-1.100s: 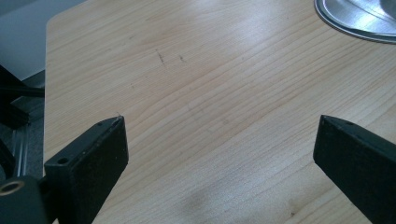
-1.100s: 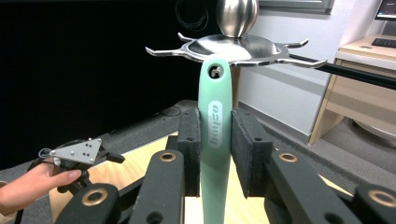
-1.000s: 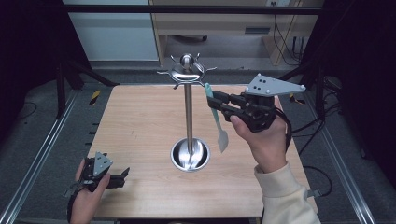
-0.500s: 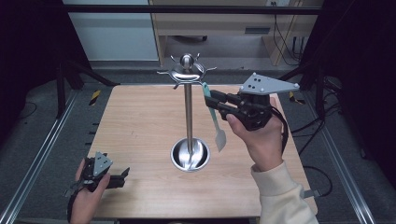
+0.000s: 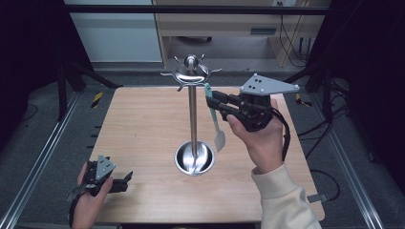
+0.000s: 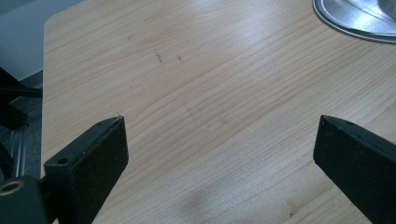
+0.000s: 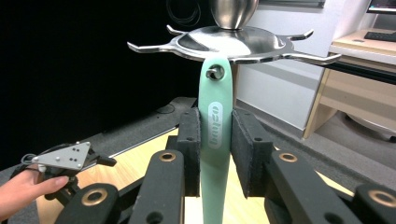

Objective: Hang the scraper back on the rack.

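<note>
The right tongs pinch a mint-green spatula mid-handle, its eyelet at a hook of the steel rack just above them. It looks light, smooth, perhaps slippery. The left tongs rest spread over the table.

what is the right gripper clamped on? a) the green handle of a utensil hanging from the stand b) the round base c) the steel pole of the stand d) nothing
a: the right gripper has both pads pressed on the green utensil handle, whose hole sits on a hook of the stand.
</note>
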Tool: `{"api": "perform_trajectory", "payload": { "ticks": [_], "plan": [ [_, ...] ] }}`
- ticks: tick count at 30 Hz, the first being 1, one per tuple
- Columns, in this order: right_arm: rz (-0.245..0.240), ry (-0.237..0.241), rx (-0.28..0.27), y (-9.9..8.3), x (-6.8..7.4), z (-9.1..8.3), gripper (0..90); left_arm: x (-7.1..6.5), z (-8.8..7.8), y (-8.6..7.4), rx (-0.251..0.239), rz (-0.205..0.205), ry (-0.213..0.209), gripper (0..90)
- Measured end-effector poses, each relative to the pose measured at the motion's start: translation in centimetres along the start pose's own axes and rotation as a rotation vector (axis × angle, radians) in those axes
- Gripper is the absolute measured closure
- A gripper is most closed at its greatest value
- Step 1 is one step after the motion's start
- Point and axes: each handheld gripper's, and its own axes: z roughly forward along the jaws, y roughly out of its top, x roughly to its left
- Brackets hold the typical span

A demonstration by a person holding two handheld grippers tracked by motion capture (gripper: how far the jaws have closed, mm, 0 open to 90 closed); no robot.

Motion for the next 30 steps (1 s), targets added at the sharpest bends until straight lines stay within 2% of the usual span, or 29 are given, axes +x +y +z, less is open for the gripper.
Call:
{"api": "perform_trajectory", "payload": {
  "ticks": [30],
  "plan": [
    [0.006,-0.014,-0.023,-0.37,0.23,0.49,73.1,-0.07,0.08,0.00,0.003,0.005,-0.005,2.9]
  ]
}}
